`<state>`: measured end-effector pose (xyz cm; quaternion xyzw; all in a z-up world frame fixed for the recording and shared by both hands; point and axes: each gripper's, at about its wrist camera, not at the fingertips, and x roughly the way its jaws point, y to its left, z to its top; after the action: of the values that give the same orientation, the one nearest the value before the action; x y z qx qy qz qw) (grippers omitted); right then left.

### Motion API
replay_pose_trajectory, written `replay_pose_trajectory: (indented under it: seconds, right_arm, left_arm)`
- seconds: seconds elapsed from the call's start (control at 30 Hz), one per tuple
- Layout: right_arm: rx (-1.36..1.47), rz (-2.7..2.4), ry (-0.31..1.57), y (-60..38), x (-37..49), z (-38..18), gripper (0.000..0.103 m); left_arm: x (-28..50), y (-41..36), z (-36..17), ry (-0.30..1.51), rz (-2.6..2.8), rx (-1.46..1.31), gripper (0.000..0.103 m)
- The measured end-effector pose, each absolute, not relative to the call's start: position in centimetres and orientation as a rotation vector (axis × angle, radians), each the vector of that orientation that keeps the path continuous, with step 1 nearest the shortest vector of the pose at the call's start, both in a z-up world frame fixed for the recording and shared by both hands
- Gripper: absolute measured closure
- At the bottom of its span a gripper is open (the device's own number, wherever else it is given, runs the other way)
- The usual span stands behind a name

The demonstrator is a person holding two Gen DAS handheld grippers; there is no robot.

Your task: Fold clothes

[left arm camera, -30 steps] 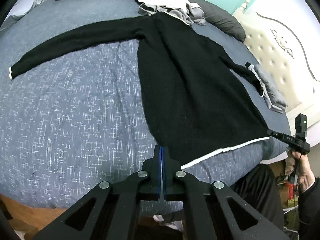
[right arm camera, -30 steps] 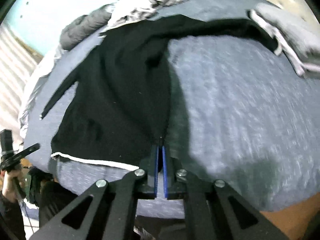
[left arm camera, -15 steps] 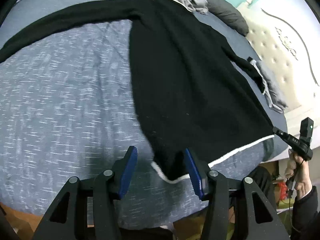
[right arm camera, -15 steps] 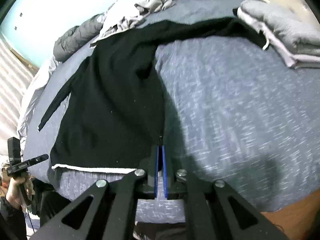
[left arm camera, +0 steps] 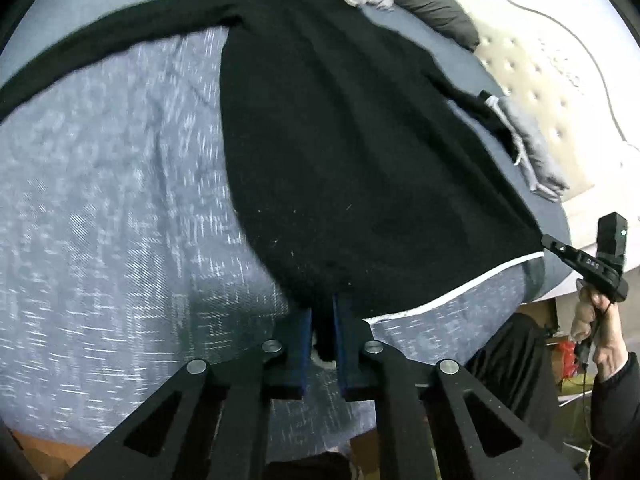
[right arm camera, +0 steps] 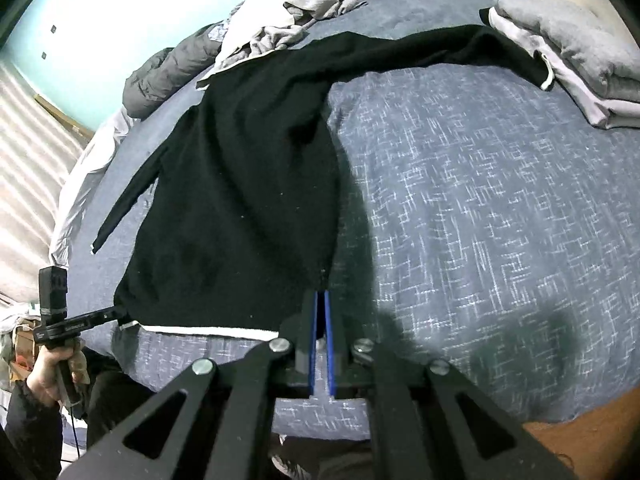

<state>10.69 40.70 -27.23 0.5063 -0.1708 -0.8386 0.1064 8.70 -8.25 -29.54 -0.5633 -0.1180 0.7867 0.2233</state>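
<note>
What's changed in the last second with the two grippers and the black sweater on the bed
The left gripper, shut and empty a second ago, opened around the near left hem corner of the black sweater half a second ago and has now closed on it. The right gripper stayed clamped on the right hem corner. The sweater still lies spread on the blue bedspread, sleeves out, the folded grey clothes unmoved.

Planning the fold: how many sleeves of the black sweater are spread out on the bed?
2: left sleeve reaches toward the bed's far left; right sleeve ends by the folded grey clothes.
</note>
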Motion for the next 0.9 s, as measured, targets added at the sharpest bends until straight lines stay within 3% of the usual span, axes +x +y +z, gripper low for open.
replay_pose_trajectory:
  seconds: [0.23, 0.43, 0.5, 0.57, 0.63, 0.83, 0.9]
  right_arm:
    - [1.374, -2.511, -0.443, 41.2, 11.3, -22.7, 0.101]
    - [1.46, -2.448, -0.41, 40.4, 10.4, -23.8, 0.101]
    - [1.547, -2.413, -0.366, 39.2, 10.0, -25.7, 0.096]
    - [1.594, -2.389, -0.366, 38.5, 9.5, -27.3, 0.068]
    - [1.626, -2.372, -0.385, 38.0, 9.0, -28.8, 0.054]
    - [1.722, -2.332, -0.381, 36.7, 7.3, -32.4, 0.054]
    - [1.744, -2.328, -0.37, 36.4, 7.0, -33.2, 0.06]
  left_arm:
    - [9.1, -11.0, -24.4, -0.336, 2.208, -1.497, 0.094]
    - [8.8, -9.3, -25.5, -0.333, 2.199, -1.517, 0.094]
    - [8.9, -9.0, -25.8, -0.339, 2.194, -1.51, 0.094]
    - [8.9, -8.6, -25.7, -0.321, 2.198, -1.504, 0.094]
    - [8.8, -8.5, -25.6, -0.319, 2.202, -1.5, 0.094]
    - [8.7, -8.9, -24.9, -0.318, 2.214, -1.492, 0.094]
    - [8.7, -9.1, -24.6, -0.316, 2.216, -1.491, 0.094]
